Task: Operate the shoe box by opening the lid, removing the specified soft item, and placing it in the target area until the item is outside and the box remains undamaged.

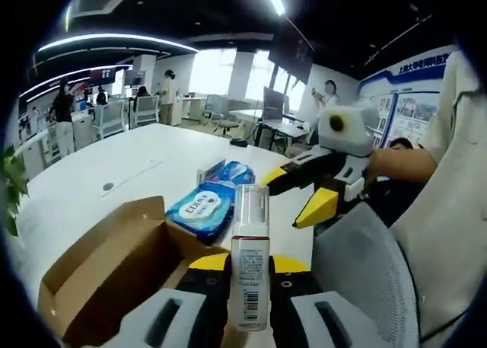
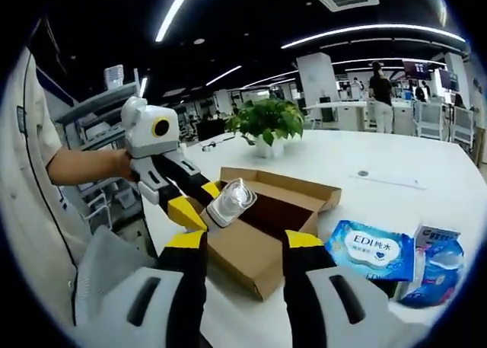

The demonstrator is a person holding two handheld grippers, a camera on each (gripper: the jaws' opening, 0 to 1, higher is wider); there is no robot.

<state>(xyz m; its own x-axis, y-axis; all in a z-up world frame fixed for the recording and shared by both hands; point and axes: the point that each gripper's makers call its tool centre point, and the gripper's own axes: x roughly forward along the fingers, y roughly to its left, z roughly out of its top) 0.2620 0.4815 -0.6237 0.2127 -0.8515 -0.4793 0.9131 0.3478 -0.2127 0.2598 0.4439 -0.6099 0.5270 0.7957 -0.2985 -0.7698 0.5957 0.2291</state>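
The brown cardboard shoe box (image 1: 106,276) lies on the white table with its flaps open; its dark inside (image 2: 278,211) faces up. My left gripper (image 1: 248,261) is shut on a white bottle (image 1: 249,276) with a clear cap, held upright above the box's near edge. From the other side that bottle (image 2: 230,200) shows tilted in the left gripper (image 2: 201,203) over the box's corner. My right gripper (image 2: 245,240) stands open with nothing between its yellow-tipped jaws, just in front of the box. A soft blue EDI wipes pack (image 1: 202,209) lies on the table beside the box.
A second blue packet (image 2: 438,258) lies next to the wipes pack (image 2: 373,249). A potted plant (image 2: 266,119) stands behind the box. A grey mesh chair back (image 1: 365,272) and the person's sleeve (image 1: 449,203) crowd the near side. People and desks are far off.
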